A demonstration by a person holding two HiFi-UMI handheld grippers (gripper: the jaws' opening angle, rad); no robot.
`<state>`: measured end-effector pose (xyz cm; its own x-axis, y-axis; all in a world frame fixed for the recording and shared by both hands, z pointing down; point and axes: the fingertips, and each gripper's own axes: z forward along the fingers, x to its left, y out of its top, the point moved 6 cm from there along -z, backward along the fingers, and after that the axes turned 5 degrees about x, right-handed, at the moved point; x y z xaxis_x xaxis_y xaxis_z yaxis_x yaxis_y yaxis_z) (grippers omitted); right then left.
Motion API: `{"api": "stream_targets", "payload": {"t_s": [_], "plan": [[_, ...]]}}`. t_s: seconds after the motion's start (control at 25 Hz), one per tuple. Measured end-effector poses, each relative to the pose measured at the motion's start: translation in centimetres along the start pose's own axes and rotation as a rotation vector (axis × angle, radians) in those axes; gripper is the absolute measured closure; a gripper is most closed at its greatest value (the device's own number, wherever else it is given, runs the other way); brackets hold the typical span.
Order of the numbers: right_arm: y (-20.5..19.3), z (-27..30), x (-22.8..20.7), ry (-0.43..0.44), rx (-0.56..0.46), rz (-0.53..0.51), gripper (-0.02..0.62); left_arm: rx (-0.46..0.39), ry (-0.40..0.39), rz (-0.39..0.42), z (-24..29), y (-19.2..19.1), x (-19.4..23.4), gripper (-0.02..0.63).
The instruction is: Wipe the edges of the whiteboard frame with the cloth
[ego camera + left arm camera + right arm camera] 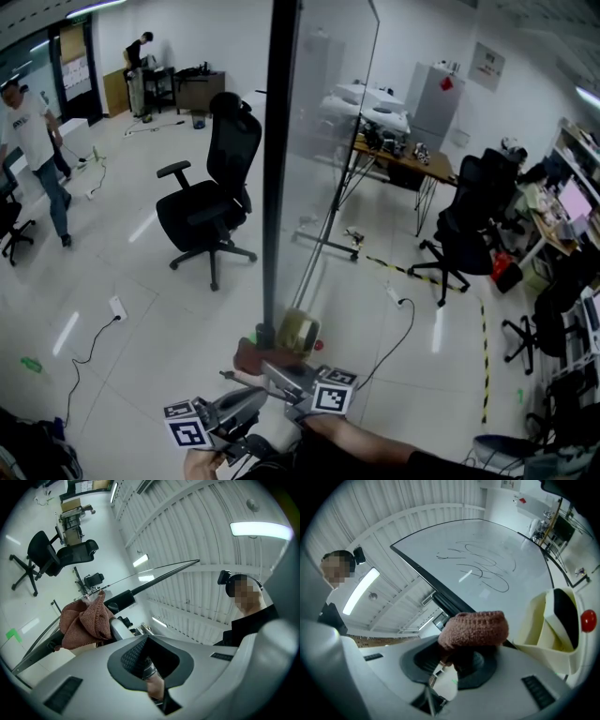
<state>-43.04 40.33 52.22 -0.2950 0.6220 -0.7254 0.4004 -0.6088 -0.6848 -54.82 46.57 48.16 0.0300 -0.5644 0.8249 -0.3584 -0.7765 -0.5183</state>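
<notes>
Hovering low at the left, the left gripper (234,410) is showing its jaws standing apart with nothing between them, just beside the other tool. Next along, the brown knitted cloth (255,356) is sitting bunched at the foot of the whiteboard frame's black edge (277,169), and the right gripper (286,380) is pinching that fabric firmly between its jaws. Further right, a cream object with a red button (300,330) is resting near the frame's base, while the scribbled whiteboard (487,559) is stretching away beyond the cloth.
</notes>
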Motion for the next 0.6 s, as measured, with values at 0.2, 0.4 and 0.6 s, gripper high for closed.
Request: {"api": "stream_targets", "payload": {"t_s": [0.2,0.4,0.6], "plan": [[0.4,-0.5,1.2,0.0,0.007,-0.052,0.505,0.011,0.033,0.024,0.1,-0.2,-0.7,0.609],[0.6,-1.0,2.4,0.025,0.022,-0.076,0.505,-0.023,-0.033,0.009,0.3,0.0,-2.2,0.609],[2.7,-0.3,5.3,0.075,-0.004,-0.109,0.505,-0.017,-0.103,0.06,0.6,0.9,-4.6,0.609]]}}
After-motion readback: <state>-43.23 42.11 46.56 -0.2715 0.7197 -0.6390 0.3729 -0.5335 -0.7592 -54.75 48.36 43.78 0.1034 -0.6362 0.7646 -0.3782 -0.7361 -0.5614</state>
